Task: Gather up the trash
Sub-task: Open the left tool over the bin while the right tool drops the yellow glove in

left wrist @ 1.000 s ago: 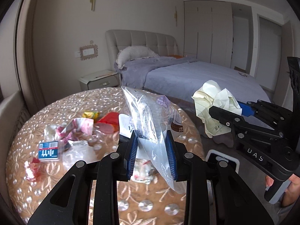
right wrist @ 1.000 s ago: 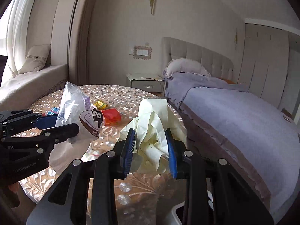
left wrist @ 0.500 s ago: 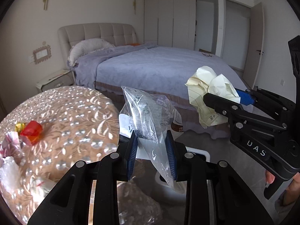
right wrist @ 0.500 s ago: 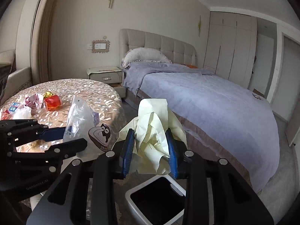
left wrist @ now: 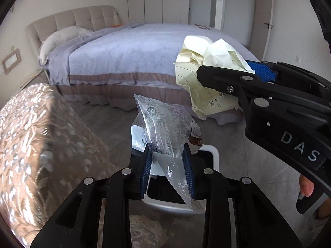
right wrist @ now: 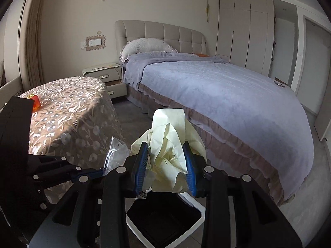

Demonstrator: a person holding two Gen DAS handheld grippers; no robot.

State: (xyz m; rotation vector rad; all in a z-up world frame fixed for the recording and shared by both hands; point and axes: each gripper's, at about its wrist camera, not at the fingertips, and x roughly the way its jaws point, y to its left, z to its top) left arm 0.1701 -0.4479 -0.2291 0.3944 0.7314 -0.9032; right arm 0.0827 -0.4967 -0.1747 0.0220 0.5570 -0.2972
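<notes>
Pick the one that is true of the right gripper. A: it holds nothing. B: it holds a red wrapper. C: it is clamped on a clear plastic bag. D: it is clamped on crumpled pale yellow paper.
D: the right gripper has crumpled pale yellow paper pinched between its blue pads, above the white-rimmed bin.
</notes>
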